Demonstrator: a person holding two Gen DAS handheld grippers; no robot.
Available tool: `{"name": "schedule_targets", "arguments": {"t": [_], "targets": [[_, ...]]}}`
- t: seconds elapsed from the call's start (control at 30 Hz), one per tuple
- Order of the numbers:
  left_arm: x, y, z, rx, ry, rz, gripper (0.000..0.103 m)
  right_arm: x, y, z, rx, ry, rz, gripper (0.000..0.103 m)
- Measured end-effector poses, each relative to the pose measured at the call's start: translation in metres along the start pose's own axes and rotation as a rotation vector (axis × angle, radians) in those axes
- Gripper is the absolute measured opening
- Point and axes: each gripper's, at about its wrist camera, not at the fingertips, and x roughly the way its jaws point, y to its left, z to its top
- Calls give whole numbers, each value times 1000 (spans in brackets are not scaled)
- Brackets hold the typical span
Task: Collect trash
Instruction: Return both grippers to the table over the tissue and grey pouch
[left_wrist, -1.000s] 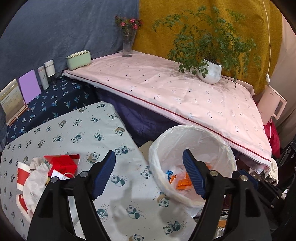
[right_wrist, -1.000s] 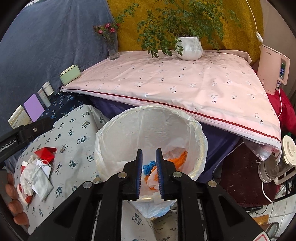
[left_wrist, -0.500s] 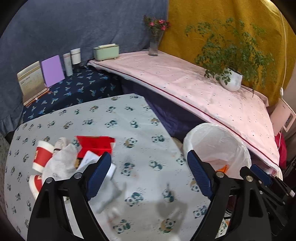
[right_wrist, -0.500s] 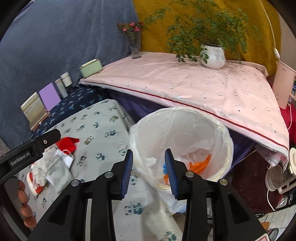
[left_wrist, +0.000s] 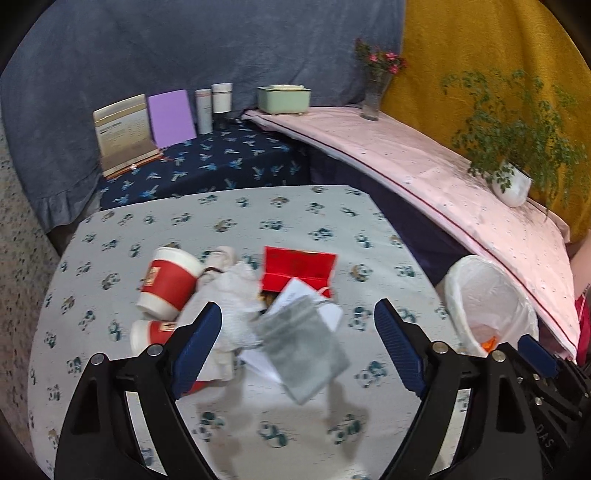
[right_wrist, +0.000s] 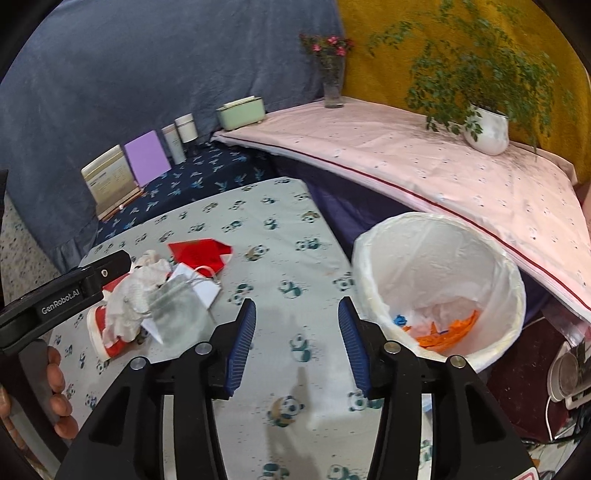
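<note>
A pile of trash lies on the panda-print table (left_wrist: 258, 214): two red-and-white paper cups (left_wrist: 170, 282), crumpled white tissue (left_wrist: 236, 295), a red box (left_wrist: 297, 271), a grey pouch (left_wrist: 304, 341) on white paper. My left gripper (left_wrist: 297, 343) is open and empty, hovering over the pouch. My right gripper (right_wrist: 297, 332) is open and empty above bare table, between the pile (right_wrist: 155, 299) and the white-lined bin (right_wrist: 436, 284). The bin holds orange and blue scraps and also shows in the left wrist view (left_wrist: 487, 302).
A lower dark blue shelf (left_wrist: 207, 166) carries a card stand, a purple card and two white tubes. A pink-covered table (right_wrist: 424, 170) behind holds a green box, a flower vase and a potted plant (right_wrist: 484, 125). Appliances and cables sit on the floor right of the bin.
Both grippers swung left from over the bin toward the trash pile. The right gripper went from nearly shut to wide open. The left stayed open.
</note>
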Motion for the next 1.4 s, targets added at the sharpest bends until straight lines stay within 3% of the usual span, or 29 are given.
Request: {"name": "schedule_targets", "arguments": {"t": [0.37, 0.5, 0.6, 0.97, 1.2, 1.4], "targets": [[6, 58, -10, -57, 23, 80, 81, 20, 52, -10, -77, 58, 55, 48], [12, 73, -14, -68, 37, 99, 82, 29, 69, -16, -104, 79, 70, 55], [15, 83, -15, -80, 47, 101, 88, 41, 81, -20, -123, 106, 85, 57], [34, 101, -17, -91, 78, 102, 89, 86, 111, -34, -159, 192, 104, 60], [56, 94, -9, -57, 95, 89, 88, 104, 115, -34, -159, 218, 103, 60], [87, 85, -9, -29, 167, 56, 68, 117, 111, -34, -149, 234, 95, 60]]}}
